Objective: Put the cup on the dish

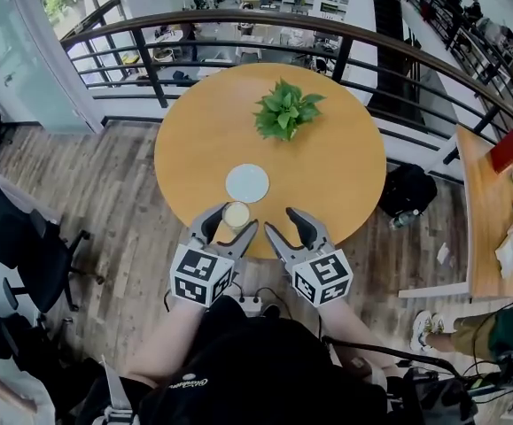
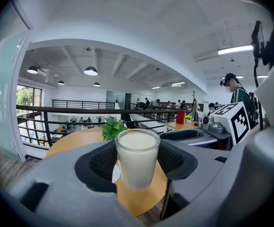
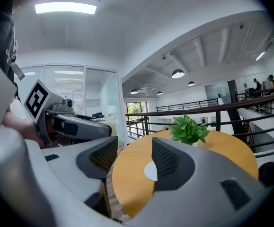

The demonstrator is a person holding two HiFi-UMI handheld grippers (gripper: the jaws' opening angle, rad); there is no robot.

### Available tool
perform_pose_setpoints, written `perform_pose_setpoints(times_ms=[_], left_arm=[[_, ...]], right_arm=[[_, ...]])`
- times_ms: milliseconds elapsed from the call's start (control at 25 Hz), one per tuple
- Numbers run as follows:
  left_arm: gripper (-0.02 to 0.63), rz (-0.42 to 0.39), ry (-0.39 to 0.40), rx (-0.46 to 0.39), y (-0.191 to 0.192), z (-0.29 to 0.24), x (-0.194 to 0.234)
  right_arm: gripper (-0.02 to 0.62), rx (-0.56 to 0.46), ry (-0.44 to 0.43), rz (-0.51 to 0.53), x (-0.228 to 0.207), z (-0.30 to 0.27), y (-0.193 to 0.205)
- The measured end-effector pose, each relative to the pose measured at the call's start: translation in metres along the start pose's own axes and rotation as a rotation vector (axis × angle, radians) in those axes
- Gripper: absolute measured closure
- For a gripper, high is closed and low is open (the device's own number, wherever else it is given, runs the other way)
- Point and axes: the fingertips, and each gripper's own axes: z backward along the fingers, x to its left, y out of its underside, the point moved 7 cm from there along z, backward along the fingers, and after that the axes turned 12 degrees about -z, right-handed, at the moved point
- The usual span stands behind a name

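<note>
A clear glass cup [image 1: 236,214] full of a creamy liquid stands near the front edge of the round wooden table [image 1: 336,166]. My left gripper [image 1: 233,221] is shut on the cup [image 2: 137,158], its dark pads [image 2: 102,161] against the glass on both sides. The white dish [image 1: 247,183] lies flat on the table just beyond the cup; only a sliver of the dish [image 2: 116,174] shows past the glass. My right gripper [image 1: 282,221] hovers open and empty to the right of the cup. Between its jaws I see part of the dish [image 3: 150,170].
A green potted plant [image 1: 284,109] stands on the far half of the table. A dark metal railing [image 1: 238,27] curves behind it. A black office chair [image 1: 17,237] is on the floor at the left, and a second wooden desk [image 1: 491,211] at the right.
</note>
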Motion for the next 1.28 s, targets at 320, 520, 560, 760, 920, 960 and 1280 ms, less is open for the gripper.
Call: perform_pose_setpoints(times_ms=[320, 520, 560, 760, 920, 960, 1280], left_arm=[[0.341, -0.022, 0.028, -0.008, 0.003, -0.033, 0.034], [0.341, -0.046, 0.075, -0.015, -0.002, -0.057, 0.070], [0.341, -0.051, 0.081, -0.019, -0.003, -0.061, 0.077], [0.341, -0.064, 0.090, -0.034, -0.012, -0.077, 0.106], [0.341, -0.051, 0.103, -0.020, -0.009, -0.087, 0.114], [0.341, -0.048, 0.105, -0.013, -0.007, -0.090, 0.116], [0.341, 0.010, 0.122, 0.050, 0.017, -0.105, 0.124]], right_arm=[[0.368, -0.015, 0.044, 0.010, -0.021, -0.037, -0.010], [0.369, -0.041, 0.094, 0.017, -0.030, -0.076, -0.028], [0.368, -0.045, 0.101, 0.021, -0.031, -0.082, -0.031], [0.368, -0.058, 0.123, 0.029, -0.039, -0.106, -0.049], [0.370, -0.037, 0.134, 0.010, -0.046, -0.115, -0.044], [0.370, -0.030, 0.137, 0.003, -0.048, -0.118, -0.043], [0.371, 0.040, 0.160, -0.057, -0.063, -0.129, -0.023]])
